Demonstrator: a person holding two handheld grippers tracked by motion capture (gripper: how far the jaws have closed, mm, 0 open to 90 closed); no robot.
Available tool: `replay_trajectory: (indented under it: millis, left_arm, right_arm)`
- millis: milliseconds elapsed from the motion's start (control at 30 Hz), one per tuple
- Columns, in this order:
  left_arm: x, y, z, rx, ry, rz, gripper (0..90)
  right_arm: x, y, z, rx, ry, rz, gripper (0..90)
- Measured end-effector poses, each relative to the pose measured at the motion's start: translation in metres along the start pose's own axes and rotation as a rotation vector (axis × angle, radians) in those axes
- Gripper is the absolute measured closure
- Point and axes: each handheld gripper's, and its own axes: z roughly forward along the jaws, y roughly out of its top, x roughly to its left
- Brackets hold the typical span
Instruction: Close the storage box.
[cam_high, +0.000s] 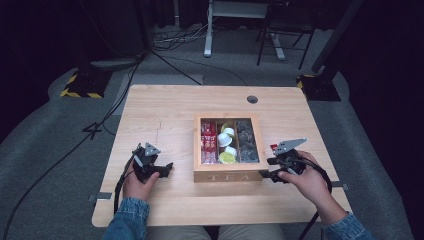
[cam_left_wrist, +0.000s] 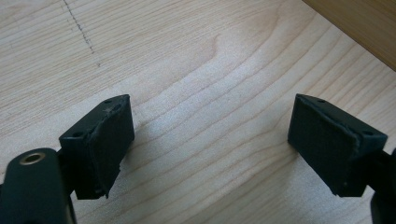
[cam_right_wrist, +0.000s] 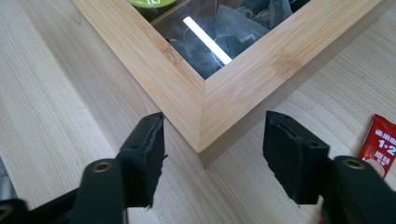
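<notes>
Bamboo tea box (cam_high: 227, 176) with a glazed lid and "TEA" burnt into its front wall, shut, near the middle of the pale wooden table (cam_high: 165, 107), a touch toward three o'clock; inside, red sachets at nine, white and yellow-green cups in the middle, dark bags at three. Right gripper (cam_high: 270, 168) at the box's five o'clock corner, jaws apart and clasping nothing, astride that mitred corner (cam_right_wrist: 201, 140) with neither pad pressing on the wood, to judge from the right gripper view. Left gripper (cam_high: 166, 167) at the box's eight o'clock, well clear of it, jaws spread wide over bare tabletop (cam_left_wrist: 205, 126), nothing between them.

Step in hand, by appearance: taking the lid at its front corner to lift it. Best done by sliding off the corner onto the straight front rail, pinching the lid alone and not the wall beneath, then raising slowly; left gripper better brought against the near wall to steady the base.

Seam between lid and base hard to make out; hinge side unseen; glare across the glass; red sachet (cam_right_wrist: 380, 144) on the table by the right jaw cut off at the frame edge, print partly legible.
</notes>
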Motion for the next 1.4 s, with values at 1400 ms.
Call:
replay_trajectory:
  millis: [1400]
  left_arm:
    - [0.011,-0.005,-0.006,0.0,-0.057,0.053,15.4]
  right_arm:
    - [-0.105,-0.067,-0.037,-0.199,-0.224,0.308,30.2]
